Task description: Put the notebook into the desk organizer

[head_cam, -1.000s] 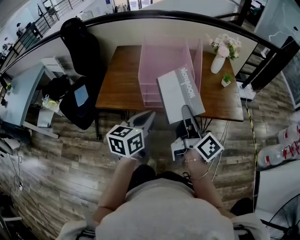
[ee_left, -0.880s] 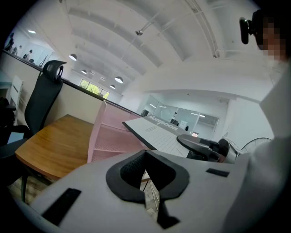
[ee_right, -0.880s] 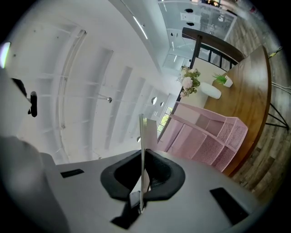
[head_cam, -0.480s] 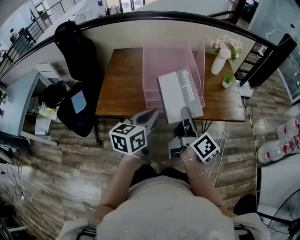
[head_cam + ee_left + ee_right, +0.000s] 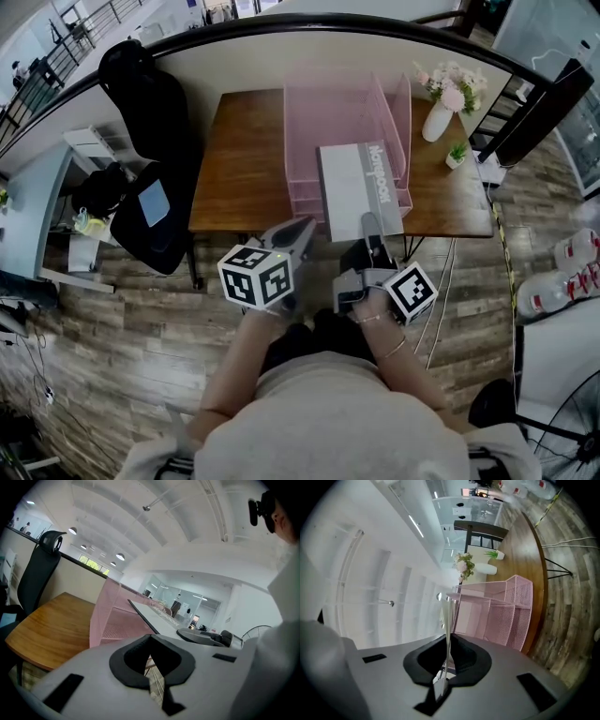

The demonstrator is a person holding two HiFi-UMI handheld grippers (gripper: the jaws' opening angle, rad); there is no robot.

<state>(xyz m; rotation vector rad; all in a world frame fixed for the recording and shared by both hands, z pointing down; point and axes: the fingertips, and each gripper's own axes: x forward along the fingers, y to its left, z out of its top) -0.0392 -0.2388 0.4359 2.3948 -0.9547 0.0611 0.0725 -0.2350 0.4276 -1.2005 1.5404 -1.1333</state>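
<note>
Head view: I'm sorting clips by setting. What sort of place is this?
Probably an open-plan office: a wooden desk carrying a pink desk organizer and a flower vase, a black office chair beside it, and wood-look flooring.

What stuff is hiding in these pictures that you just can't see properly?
- Head view: the notebook covers the right front of the pink organizer; whether they touch is unclear.
- Right gripper view: the notebook is edge-on, a thin strip in the right gripper's shut jaws; its cover is unseen.
- Left gripper view: the person's white top blocks the right side.
- Head view: the little plant is too small for detail.
</note>
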